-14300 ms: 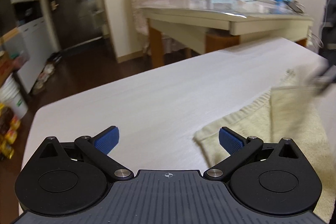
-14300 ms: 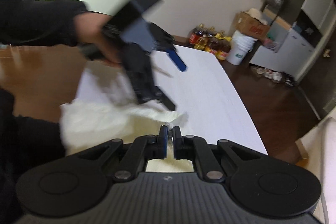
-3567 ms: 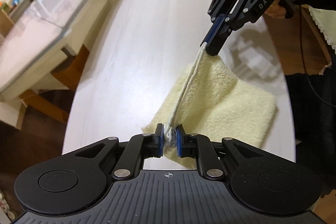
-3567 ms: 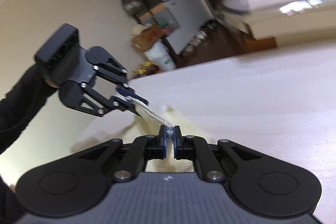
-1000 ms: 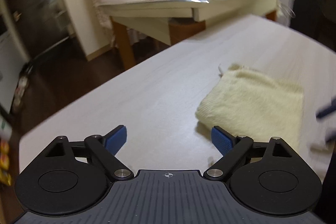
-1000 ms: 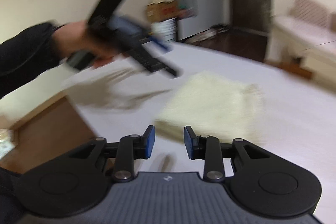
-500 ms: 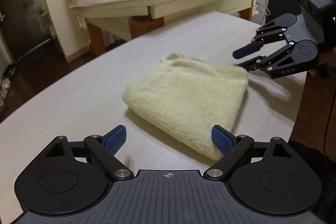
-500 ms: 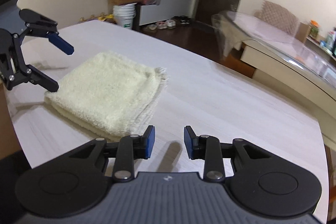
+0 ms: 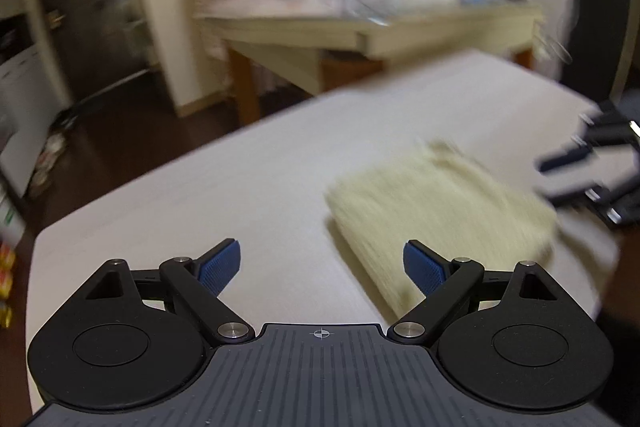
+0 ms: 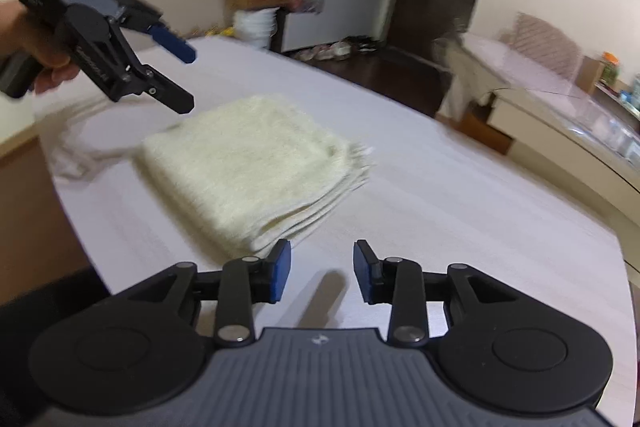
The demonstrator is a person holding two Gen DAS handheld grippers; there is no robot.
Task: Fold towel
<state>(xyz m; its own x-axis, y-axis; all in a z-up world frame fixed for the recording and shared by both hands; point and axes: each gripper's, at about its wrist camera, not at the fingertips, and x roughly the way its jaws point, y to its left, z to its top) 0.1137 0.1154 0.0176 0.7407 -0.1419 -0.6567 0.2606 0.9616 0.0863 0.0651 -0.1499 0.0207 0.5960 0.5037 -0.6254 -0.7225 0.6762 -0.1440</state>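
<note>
On the pale wood-grain tabletop (image 10: 460, 187) lies the cream terry towel (image 10: 256, 167), folded into a thick square with stacked edges facing right. The left tongs (image 10: 188, 79) hover just beyond its far-left corner, spread wide and empty. The right tongs (image 10: 322, 269) hang near its near edge, likewise apart, gripping nothing.

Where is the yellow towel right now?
The towel lies folded on the white table, left of centre in the right wrist view, between the open left gripper and the open right gripper.
</note>
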